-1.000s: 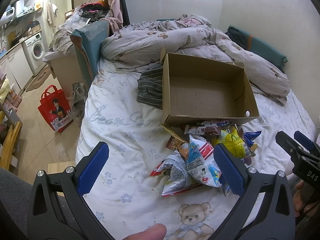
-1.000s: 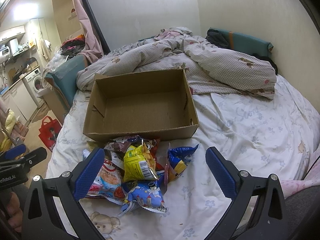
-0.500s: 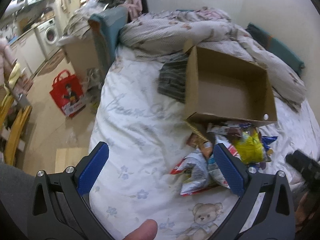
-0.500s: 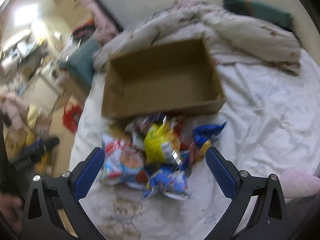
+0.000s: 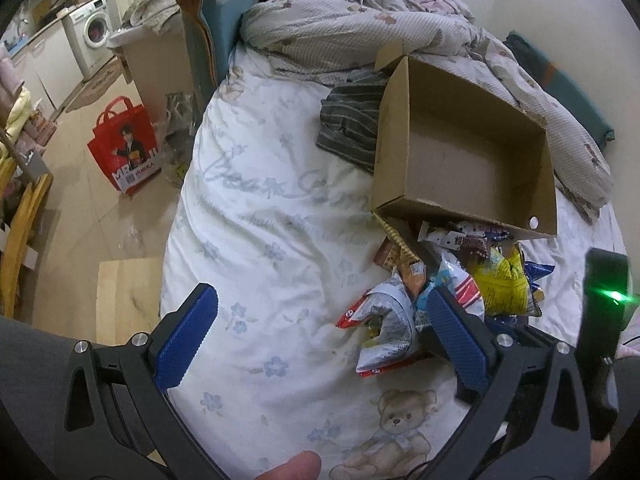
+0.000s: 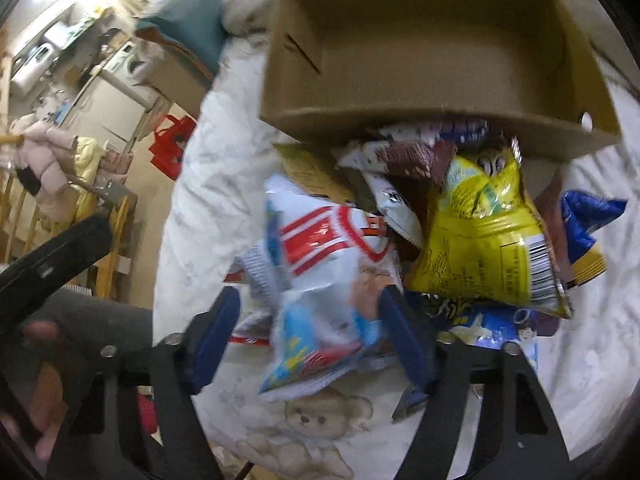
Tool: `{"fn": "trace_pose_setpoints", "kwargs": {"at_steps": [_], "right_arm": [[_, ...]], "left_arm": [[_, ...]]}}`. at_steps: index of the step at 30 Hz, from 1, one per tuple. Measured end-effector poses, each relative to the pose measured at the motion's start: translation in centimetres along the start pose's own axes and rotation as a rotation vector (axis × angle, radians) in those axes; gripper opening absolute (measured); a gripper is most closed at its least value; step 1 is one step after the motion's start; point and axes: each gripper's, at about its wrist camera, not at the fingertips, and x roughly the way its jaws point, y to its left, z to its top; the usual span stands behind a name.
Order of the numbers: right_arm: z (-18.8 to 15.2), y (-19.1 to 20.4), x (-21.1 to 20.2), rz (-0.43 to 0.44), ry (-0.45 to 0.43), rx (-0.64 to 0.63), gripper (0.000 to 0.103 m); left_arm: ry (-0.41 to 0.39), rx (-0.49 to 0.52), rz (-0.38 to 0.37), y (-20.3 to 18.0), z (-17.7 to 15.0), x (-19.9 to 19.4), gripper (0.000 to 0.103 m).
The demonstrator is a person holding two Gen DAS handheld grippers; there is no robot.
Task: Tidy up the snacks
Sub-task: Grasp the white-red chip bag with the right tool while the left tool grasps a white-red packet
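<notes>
1. Bed sheet (image 5: 280,240) — white, floral print with a teddy-bear motif; carries everything below.
2. Cardboard box (image 6: 420,40) — open-topped, nothing in it, lying on the sheet just behind the snacks; its near wall touches the back of the pile. By my reading, the destination.
3. Snack pile (image 5: 440,288) — loose packets heaped against the box's front wall, overlapping one another.
4. Yellow packet (image 6: 484,236) — puffed, barcode showing, resting on top at the pile's right.
5. White packet (image 6: 320,280) — red stripes above, blue print below, at the pile's near edge.
6. Right gripper (image 6: 310,332) — partly open, fingers either side of the white packet; motion blur hides whether the pads touch it yet, so nothing counts as held.
7. Left gripper (image 5: 320,336) — wide open, empty, over bare sheet to the left of the pile.

Handling note: the step in hand looks like picking the white packet. Pinch the flat sealed edge, not the air-filled belly — film bags slip and may burst. Take one packet only, lift clear of its neighbours, then carry it over the box's near wall.
</notes>
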Motion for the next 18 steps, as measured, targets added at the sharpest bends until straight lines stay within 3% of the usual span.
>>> {"fn": "trace_pose_setpoints", "kwargs": {"at_steps": [1,5,9,14,18], "right_arm": [[0.1,-0.3,-0.1,-0.017,0.002,0.006,0.051],[0.1,-1.5,-1.6,0.024,-0.015,0.031,0.036],[0.2,-2.2,-4.2,0.092,-0.042,0.048,0.032],[0.2,-4.3,-8.7,0.182,-0.161,0.11,0.03],[-0.1,-6.3,-10.2,0.194,-0.234,0.157,0.03]], "left_arm": [[0.008,-0.004,-0.001,0.1,0.0,0.1,0.103],[0.049,-0.033,-0.004,0.7,0.0,0.8,0.103],[0.097,-0.049,-0.021,0.8,-0.1,1.9,0.103],[0.151,-0.01,-0.02,-0.4,-0.8,3.3,0.103],[0.239,0.024,-0.041,-2.3,-1.7,5.8,0.103]]}}
